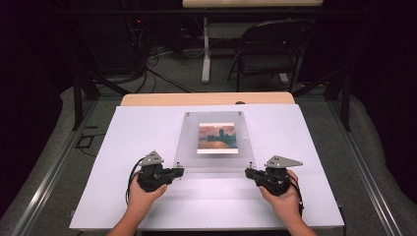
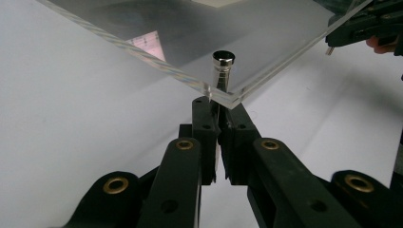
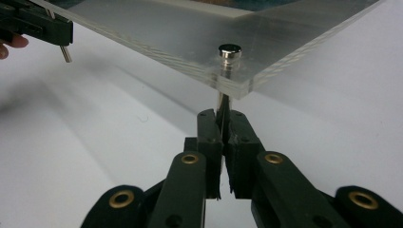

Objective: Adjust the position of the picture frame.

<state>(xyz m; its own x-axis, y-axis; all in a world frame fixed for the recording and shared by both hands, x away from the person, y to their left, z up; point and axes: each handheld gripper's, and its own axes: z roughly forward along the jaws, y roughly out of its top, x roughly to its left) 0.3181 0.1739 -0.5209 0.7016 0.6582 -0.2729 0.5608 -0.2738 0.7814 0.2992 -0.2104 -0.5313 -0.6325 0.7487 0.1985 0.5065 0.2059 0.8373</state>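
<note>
A clear acrylic panel [image 1: 216,147] with a small painted picture [image 1: 217,138] inside lies mid-table, its near edge raised off the white surface. Metal standoff pins pass through its near corners. My left gripper [image 1: 179,170] is shut on the shaft of the near-left pin [image 2: 223,59], just under the panel corner [image 2: 228,97]. At the near-right corner, my right gripper [image 1: 248,172] is shut on the other pin [image 3: 229,51] in the same way. The left gripper [image 2: 219,114] and right gripper [image 3: 223,121] each show both jaws pressed together on a pin.
The white table top [image 1: 147,128] spreads wide around the panel. Two more pins [image 1: 187,114] sit at the panel's far corners. Beyond the table stand a folding chair [image 1: 268,49] and a table leg [image 1: 206,49], with cables on the floor.
</note>
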